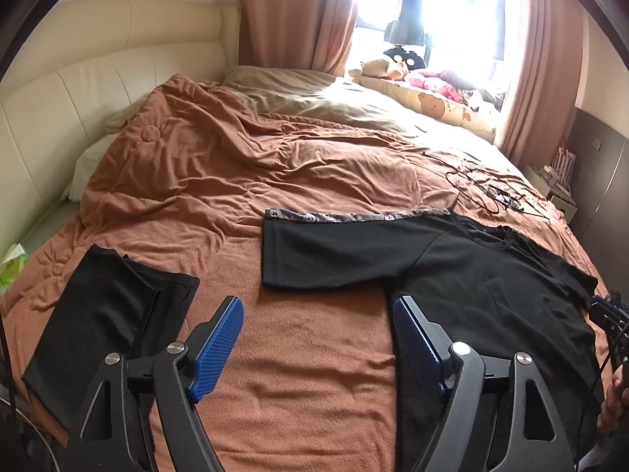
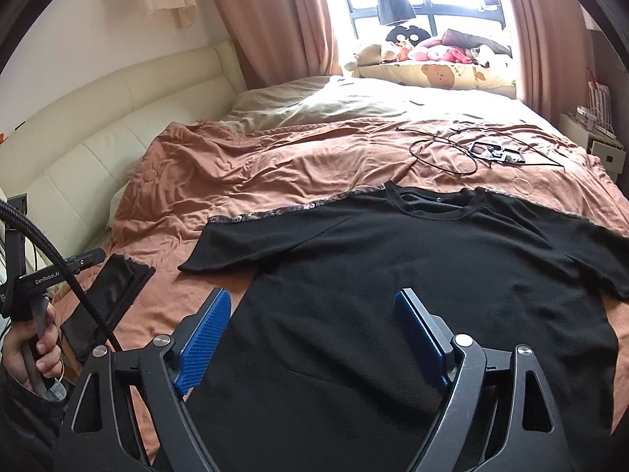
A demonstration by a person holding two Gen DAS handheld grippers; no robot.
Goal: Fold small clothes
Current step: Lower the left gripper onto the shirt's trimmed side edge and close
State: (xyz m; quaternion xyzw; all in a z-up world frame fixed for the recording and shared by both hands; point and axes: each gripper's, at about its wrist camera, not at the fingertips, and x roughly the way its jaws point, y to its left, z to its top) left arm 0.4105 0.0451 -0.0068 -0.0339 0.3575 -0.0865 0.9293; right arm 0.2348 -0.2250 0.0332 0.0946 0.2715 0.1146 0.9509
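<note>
two grippers hover with fingers apart, gripping nothing: the left gripper (image 1: 316, 316) at the left edge of the black short-sleeved t-shirt (image 2: 412, 275) spread flat on the rust-orange blanket (image 1: 236, 181), the right gripper (image 2: 312, 310) over its body. a folded black garment (image 1: 106, 314) lies left of the t-shirt.

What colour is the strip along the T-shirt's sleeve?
A grey patterned strip on a black T-shirt; clearest in the left wrist view.

T-shirt (image 2: 393, 275): matt black knit | blanket (image 1: 275, 165): rust crumpled cloth | headboard (image 1: 78, 90): cream glossy leather
</note>
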